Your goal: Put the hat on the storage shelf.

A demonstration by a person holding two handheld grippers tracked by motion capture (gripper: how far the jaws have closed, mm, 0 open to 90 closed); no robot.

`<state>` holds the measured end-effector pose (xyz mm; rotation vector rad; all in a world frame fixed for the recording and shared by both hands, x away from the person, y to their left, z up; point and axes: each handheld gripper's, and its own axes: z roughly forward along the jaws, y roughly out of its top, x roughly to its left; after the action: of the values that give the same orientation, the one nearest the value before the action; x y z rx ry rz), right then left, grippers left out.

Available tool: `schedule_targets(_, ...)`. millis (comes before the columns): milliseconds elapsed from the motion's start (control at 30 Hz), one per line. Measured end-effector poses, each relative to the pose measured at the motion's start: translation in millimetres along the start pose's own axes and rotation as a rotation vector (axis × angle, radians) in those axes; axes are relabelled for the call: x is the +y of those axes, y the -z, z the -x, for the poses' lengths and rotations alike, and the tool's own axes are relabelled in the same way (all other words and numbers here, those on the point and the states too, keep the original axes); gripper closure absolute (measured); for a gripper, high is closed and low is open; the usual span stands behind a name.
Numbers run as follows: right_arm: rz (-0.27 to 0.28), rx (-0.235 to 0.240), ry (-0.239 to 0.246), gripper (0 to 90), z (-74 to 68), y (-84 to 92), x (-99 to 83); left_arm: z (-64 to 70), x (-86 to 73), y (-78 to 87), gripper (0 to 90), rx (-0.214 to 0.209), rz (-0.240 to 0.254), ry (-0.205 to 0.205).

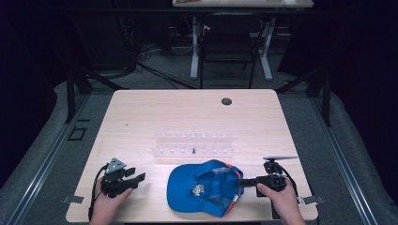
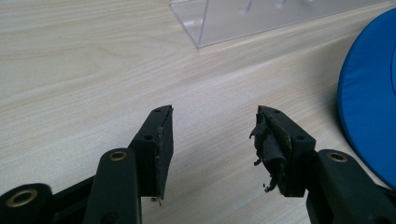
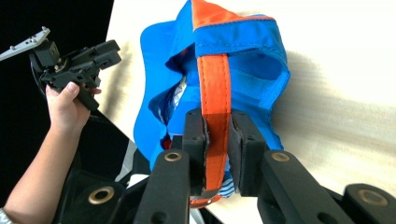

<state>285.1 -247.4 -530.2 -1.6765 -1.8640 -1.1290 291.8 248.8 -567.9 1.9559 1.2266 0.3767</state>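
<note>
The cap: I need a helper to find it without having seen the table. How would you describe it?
On the wooden table, look at the near edge, just in front of the clear rack. The cap lies upside down there, its orange strap clamped in the right tongs. It is the only bright blue thing on the table.

- L tongs (image 1: pixel 133 180): black plastic body, two flat jaws on linked arms; grey three-cornered plate w/ small holes on top.
- L tongs, cable: black, loops from rear of body at hand (image 1: pixel 109 200).
- L jaw arms, left gripper view: brass-coloured bushings at pivots, small screw holes in jaw blocks.
- L pads (image 2: pixel 273 150): black lining torn, frayed strips hang off; opposite pad worn at edge.
- R tongs (image 3: pixel 217 140): same black build, brass-ringed pivots, block jaws w/ one screw hole each.
- R tongs, high view: grey plate seen edge-on, black cable at rear.
- Forearms: bare; bit of grey patterned sleeve at lower edge, right gripper view.
</note>
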Motion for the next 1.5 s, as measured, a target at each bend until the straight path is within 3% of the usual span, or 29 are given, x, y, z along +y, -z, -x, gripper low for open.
schedule_targets(133,-0.018,-0.011,0.005,78.0,-0.3,3.8,2.9,0.2,-0.1,-0.2,47.6,0.003,-0.006,-0.004)
schedule_targets(367,-0.005,-0.076,0.012,78.0,-4.7,16.1,7.9,-0.8,-1.3,-0.3,47.6,0.002,-0.002,-0.006)
schedule_targets(500,-0.033,-0.147,0.034,77.9,-14.2,23.9,13.4,0.1,-0.9,0.5,47.6,-0.002,-0.016,-0.018)
schedule_targets(633,-0.043,-0.184,0.052,77.9,-23.1,29.0,17.8,1.7,0.0,0.2,47.6,-0.005,-0.014,-0.029)
schedule_targets(667,-0.059,-0.218,0.071,77.9,-29.7,32.6,21.6,2.9,-0.4,-0.9,47.6,-0.003,-0.005,-0.025)
schedule_targets(767,-0.056,-0.249,0.081,77.9,-36.4,34.1,24.5,3.0,-0.7,-1.1,47.6,-0.002,-0.010,-0.027)
schedule_targets(800,-0.076,-0.280,0.100,77.9,-43.5,36.6,29.0,2.9,-0.6,-0.3,47.6,0.000,-0.013,-0.034)
schedule_targets(1133,-0.149,-0.394,0.147,77.9,-78.6,34.0,45.6,6.1,0.5,0.5,47.6,0.008,-0.006,-0.039)
schedule_targets(1500,-0.197,-0.446,0.184,78.0,-114.2,38.8,59.6,5.2,-0.1,2.1,47.6,0.007,0.001,-0.027)
